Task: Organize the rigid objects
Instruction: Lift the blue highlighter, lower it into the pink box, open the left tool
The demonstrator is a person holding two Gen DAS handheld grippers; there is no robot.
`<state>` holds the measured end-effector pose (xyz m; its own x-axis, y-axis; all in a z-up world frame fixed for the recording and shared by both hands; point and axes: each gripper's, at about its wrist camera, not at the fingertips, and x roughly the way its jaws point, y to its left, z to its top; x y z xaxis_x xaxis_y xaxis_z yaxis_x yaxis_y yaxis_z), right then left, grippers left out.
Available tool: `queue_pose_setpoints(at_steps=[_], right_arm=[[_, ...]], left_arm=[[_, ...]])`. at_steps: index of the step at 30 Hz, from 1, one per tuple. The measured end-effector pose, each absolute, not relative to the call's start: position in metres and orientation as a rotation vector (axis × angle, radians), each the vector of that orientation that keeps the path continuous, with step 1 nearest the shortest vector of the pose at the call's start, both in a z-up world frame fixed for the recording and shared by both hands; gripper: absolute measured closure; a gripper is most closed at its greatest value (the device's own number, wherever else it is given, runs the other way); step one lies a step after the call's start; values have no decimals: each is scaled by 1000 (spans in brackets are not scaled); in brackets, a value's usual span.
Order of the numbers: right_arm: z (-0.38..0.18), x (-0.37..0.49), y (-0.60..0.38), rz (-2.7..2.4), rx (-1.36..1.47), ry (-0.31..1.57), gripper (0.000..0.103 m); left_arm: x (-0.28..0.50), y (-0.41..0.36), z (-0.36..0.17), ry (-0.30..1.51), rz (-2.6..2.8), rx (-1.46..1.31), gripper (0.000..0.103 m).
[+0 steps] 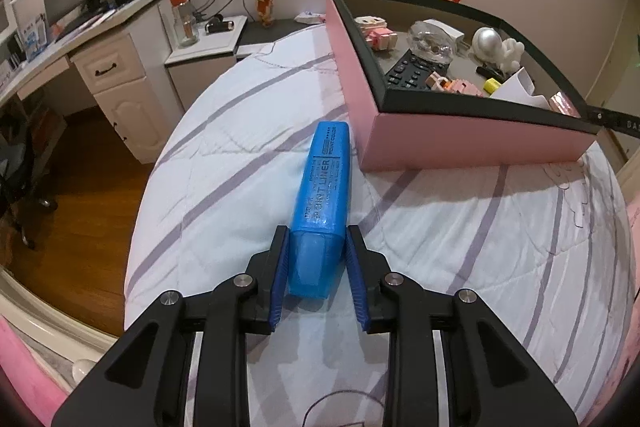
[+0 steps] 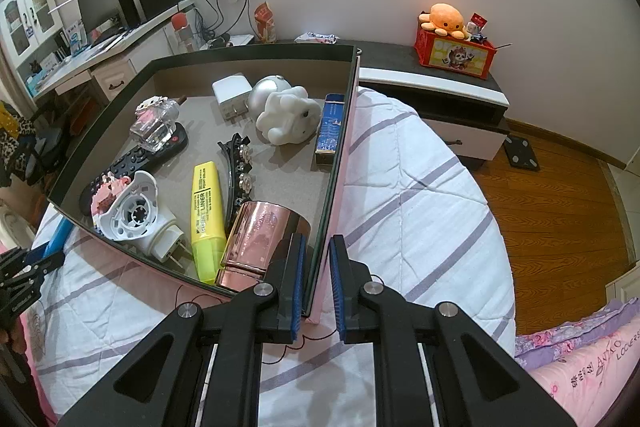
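While the left gripper (image 1: 317, 263) is pointing down over the bed (image 1: 460, 227), its fingers (image 1: 280, 267) are sitting either side of the cap end of a blue highlighter (image 1: 325, 203); the left pad looks to be touching it, the right pad is showing a thin gap, so a firm grip is not confirmed. The highlighter is lying along the quilt, its far end reaching just beside the near corner of the pink box (image 1: 460, 135). The right gripper (image 2: 319, 267) is closing its fingers (image 2: 298, 275) on the box's right wall (image 2: 340, 167) near the front corner, one pad inside, one outside. Inside the box, a yellow highlighter (image 2: 206, 211) is lying next to a rose-gold cylinder (image 2: 262, 243), with a white plug adapter (image 2: 136, 215) to its left partly covering a pink block toy (image 2: 106, 193). A remote (image 2: 132, 163) is carrying a clear bottle (image 2: 156, 127). A hair clip (image 2: 240, 163), a white figurine (image 2: 286, 115), a charger (image 2: 232, 95) and a blue booklet (image 2: 330, 127) are resting further back.
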<state>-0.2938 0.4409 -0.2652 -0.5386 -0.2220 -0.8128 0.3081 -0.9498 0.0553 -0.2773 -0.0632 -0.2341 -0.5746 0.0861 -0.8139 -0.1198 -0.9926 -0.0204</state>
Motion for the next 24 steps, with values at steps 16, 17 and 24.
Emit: queue_pose_setpoints(at_steps=[16,17,24], right_arm=[[-266,-295,441,-2505,1310,132,90],[-266,-295,440,-2506,1310,135,90],[-265,-295,440,-2505,1308,138,90]], left_arm=[[-287,-52,-227,139,2718,-1341,77],[-286,-53,-226,137,2725,-1335,77],[-278,-58,-209,84,2719,-1291,77]])
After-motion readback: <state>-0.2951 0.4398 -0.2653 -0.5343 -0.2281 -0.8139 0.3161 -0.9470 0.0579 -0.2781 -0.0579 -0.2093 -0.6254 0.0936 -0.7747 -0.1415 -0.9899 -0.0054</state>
